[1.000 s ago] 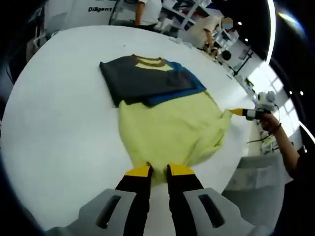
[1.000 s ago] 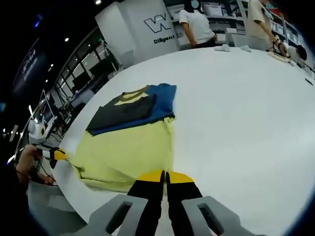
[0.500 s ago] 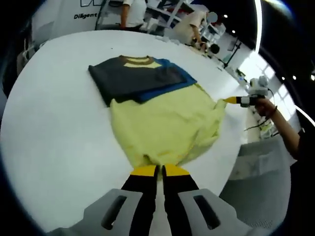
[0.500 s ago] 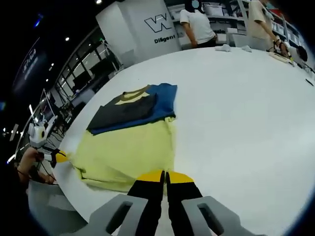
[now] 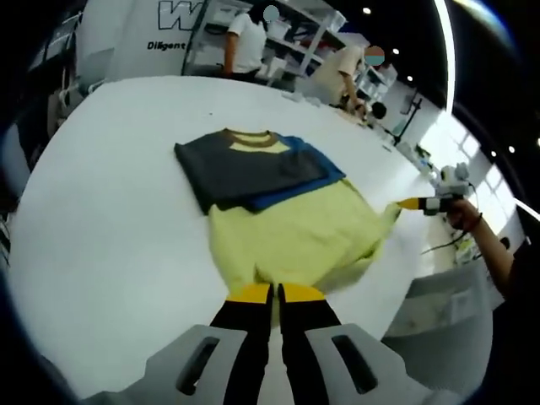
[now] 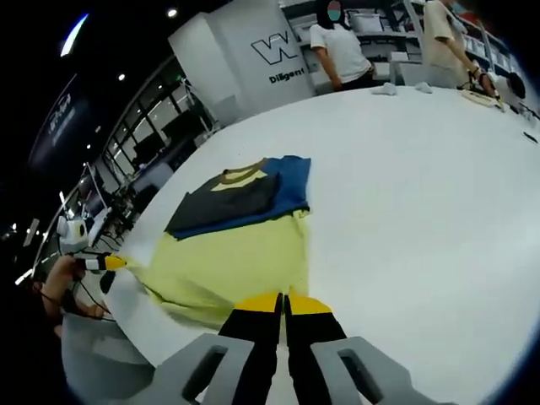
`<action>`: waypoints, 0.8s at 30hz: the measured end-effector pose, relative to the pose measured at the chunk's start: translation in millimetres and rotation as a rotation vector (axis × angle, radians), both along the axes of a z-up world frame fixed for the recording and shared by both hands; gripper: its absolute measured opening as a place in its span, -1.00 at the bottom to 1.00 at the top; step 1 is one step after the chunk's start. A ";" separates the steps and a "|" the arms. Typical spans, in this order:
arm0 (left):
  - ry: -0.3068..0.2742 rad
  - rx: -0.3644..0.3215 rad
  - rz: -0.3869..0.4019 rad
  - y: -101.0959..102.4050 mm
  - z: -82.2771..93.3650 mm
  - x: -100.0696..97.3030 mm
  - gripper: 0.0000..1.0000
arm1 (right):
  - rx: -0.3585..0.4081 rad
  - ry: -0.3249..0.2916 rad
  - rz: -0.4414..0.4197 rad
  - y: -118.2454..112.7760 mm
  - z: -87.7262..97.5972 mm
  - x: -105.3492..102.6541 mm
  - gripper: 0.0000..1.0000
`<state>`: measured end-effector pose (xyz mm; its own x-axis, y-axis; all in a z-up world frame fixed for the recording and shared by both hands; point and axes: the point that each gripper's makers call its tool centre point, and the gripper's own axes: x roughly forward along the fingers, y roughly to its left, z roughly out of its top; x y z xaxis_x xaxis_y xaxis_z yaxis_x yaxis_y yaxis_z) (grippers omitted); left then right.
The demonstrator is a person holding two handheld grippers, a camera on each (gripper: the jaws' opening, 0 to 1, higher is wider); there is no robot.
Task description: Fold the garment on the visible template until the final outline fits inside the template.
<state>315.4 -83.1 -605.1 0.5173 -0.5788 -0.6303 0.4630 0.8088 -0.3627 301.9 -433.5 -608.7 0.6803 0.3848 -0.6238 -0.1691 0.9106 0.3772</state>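
The garment lies on the white table (image 5: 110, 219). Its yellow body (image 5: 291, 236) is toward me, with the dark grey (image 5: 240, 164) and blue (image 5: 312, 160) sleeves folded across the chest below a brown collar (image 5: 249, 137). My left gripper (image 5: 274, 293) is shut on the near hem corner. My right gripper (image 5: 403, 204), held in a hand, pinches the other hem corner off the table's edge. In the right gripper view, the right gripper (image 6: 283, 302) is shut on the yellow hem (image 6: 228, 266). There the left gripper (image 6: 111, 262) holds the far corner.
The table's edge (image 5: 396, 287) runs close under the held hem, with floor beyond. People (image 6: 342, 51) stand by shelves behind the table. Small white items (image 6: 386, 87) lie at the table's far side. Bare tabletop (image 6: 422, 194) spreads to the right of the garment.
Both views shifted as the hands moved. The left jaws, slightly apart a second ago, are shut on the hem. The yellow body looks shorter and slacker, its hem raised a little.
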 end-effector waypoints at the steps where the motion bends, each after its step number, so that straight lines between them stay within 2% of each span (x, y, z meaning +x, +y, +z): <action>1: -0.018 -0.011 0.018 1.3 6.7 2.1 -1.00 | 0.019 -0.019 -0.009 0.0 5.9 1.3 -1.00; 4: -0.059 -0.033 0.070 6.2 21.9 8.2 -1.00 | 0.129 -0.089 -0.064 -0.8 33.3 6.5 -1.00; 7: -0.101 -0.071 0.105 7.4 35.8 13.4 -1.00 | 0.182 -0.139 -0.081 -1.0 50.9 10.2 -1.00; 9: -0.114 -0.092 0.123 7.7 41.3 16.7 -1.00 | 0.188 -0.157 -0.080 -0.3 56.6 12.1 -1.00; 10: -0.135 -0.102 0.145 9.2 45.2 21.0 -1.00 | 0.203 -0.185 -0.079 2.2 62.0 15.7 -1.00; 13: -0.153 -0.133 0.184 11.1 50.7 28.0 -1.00 | 0.286 -0.218 -0.119 4.5 71.1 24.2 -1.00; 14: -0.170 -0.172 0.222 11.9 56.6 32.8 -1.00 | 0.324 -0.242 -0.155 1.9 75.4 29.7 -1.00; 16: -0.197 -0.188 0.210 10.1 63.0 34.8 -1.00 | 0.357 -0.281 -0.170 1.4 82.2 34.4 -1.00; 20: -0.234 -0.166 0.218 12.4 67.9 41.2 -1.00 | 0.388 -0.328 -0.156 7.8 92.4 38.3 -1.00; 24: -0.265 -0.226 0.254 14.5 80.4 53.7 -1.00 | 0.442 -0.392 -0.182 5.4 108.5 46.9 -1.00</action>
